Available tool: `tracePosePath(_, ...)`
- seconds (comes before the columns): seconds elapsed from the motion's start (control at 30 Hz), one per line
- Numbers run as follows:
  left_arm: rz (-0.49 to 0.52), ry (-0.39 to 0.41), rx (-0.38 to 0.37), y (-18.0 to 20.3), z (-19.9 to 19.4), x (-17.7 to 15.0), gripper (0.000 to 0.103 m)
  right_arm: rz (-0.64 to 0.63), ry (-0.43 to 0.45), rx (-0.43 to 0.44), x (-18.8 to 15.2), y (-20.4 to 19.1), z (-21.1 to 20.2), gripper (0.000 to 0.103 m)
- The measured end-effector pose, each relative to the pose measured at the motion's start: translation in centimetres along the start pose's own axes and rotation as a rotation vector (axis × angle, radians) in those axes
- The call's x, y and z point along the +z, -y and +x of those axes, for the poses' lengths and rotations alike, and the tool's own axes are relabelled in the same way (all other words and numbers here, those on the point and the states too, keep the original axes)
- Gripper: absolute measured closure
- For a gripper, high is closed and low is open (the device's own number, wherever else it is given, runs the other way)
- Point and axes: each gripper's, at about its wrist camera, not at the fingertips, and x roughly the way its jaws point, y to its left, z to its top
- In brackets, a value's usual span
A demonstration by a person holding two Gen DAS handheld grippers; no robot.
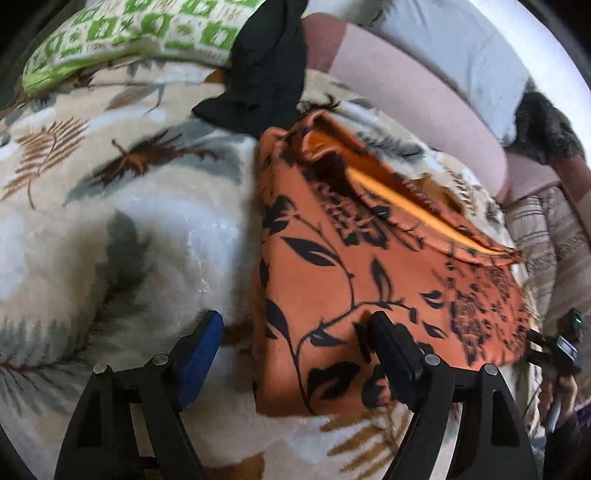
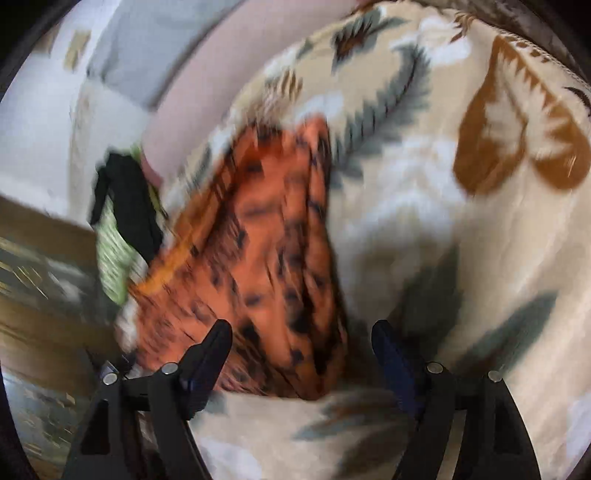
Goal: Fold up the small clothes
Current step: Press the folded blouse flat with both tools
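Your left gripper [image 1: 295, 347] gapes wide over the orange floral garment [image 1: 369, 266], folded on the blanket [image 1: 110, 229]. At 11 o'clock, the green-print cloth's [image 1: 129, 33] writing is unreadable. Your right gripper [image 2: 301, 354] gapes wide too.

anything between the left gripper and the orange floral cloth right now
Nothing visible. The left gripper is open directly at the near edge of the orange cloth, which lies folded on the leaf-print blanket. The black garment sits beyond the cloth, out of the way.
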Motion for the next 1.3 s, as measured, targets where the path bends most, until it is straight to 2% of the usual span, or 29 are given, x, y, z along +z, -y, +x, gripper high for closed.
tracePosePath(0.03, 0.005, 0.003, 0.001, 0.1, 0.2, 0.0, 0.029, -0.016, 0.009, -0.005, -0.1, -0.4, 0.2, 0.022)
tracePosePath(0.07, 0.005, 0.005, 0.003, 0.3, 0.4, 0.0, 0.051, -0.021, 0.004, 0.006, 0.1, -0.9, 0.4, 0.022)
tracePosePath(0.1, -0.008, -0.014, -0.017, 0.2, 0.7, 0.2, 0.060, -0.026, -0.007, 0.020, 0.2, -1.1, 0.6, 0.024)
tracePosePath(0.17, -0.059, -0.042, -0.030, -0.1, 1.1, 0.6, 0.072, -0.044, -0.035, 0.004, 0.3, -1.9, 1.4, 0.026)
tracePosePath(0.2, -0.067, -0.053, -0.032, -0.1, 1.3, 0.8, 0.073, -0.047, -0.046, -0.003, 0.4, -2.2, 1.8, 0.035)
tracePosePath(0.23, -0.074, -0.061, -0.030, -0.1, 1.4, 0.9, 0.076, -0.036, -0.057, -0.021, 0.6, -2.3, 2.2, 0.054)
tracePosePath(0.3, -0.080, -0.080, -0.020, 0.3, 1.5, 1.2, 0.081, 0.037, -0.069, -0.006, 1.2, -1.7, 2.6, 0.077)
tracePosePath(0.4, -0.057, -0.063, -0.002, 1.4, 0.3, 1.8, 0.084, 0.064, -0.059, 0.015, 1.5, -1.9, 1.9, 0.084)
tracePosePath(0.57, -0.008, 0.007, -0.015, 3.6, -3.8, 2.0, 0.085, 0.020, -0.015, 0.039, 2.0, -3.9, -2.4, 0.088)
tracePosePath(0.7, 0.030, 0.042, -0.025, 4.3, -7.5, -0.8, 0.085, -0.034, -0.037, 0.024, 0.3, -4.9, -4.6, 0.089)
tracePosePath(0.83, 0.009, 0.031, -0.045, 3.1, -9.8, -5.6, 0.085, -0.026, -0.068, 0.016, -4.3, -3.5, -6.0, 0.089)
tracePosePath(1.0, -0.050, -0.011, -0.065, 0.4, -11.5, -12.7, 0.085, 0.010, -0.086, 0.032, -10.8, -1.2, -8.0, 0.089)
tracePosePath(1.1, -0.089, -0.082, -0.059, -1.6, -9.8, -15.0, 0.087, 0.022, -0.065, 0.025, -13.4, 0.3, -9.1, 0.089)
tracePosePath(1.17, -0.121, -0.078, -0.079, -2.8, -9.3, -15.2, 0.072, 0.070, -0.037, 0.007, -13.7, 2.2, -8.8, 0.085)
tracePosePath(1.2, -0.135, -0.069, -0.087, -3.1, -9.6, -14.7, 0.070, 0.119, -0.031, 0.010, -13.6, 3.4, -8.7, 0.074)
tracePosePath(1.23, -0.134, -0.055, -0.065, -3.1, -10.1, -14.0, 0.067, 0.148, -0.013, 0.011, -13.4, 3.9, -8.9, 0.049)
tracePosePath(1.27, -0.115, -0.023, -0.049, -2.8, -10.8, -13.4, 0.062, 0.156, 0.027, 0.013, -13.0, 3.9, -9.6, 0.038)
tracePosePath(1.3, -0.091, 0.008, -0.036, -2.5, -11.4, -12.8, 0.058, 0.136, 0.078, 0.013, -12.5, 3.4, -10.4, 0.034)
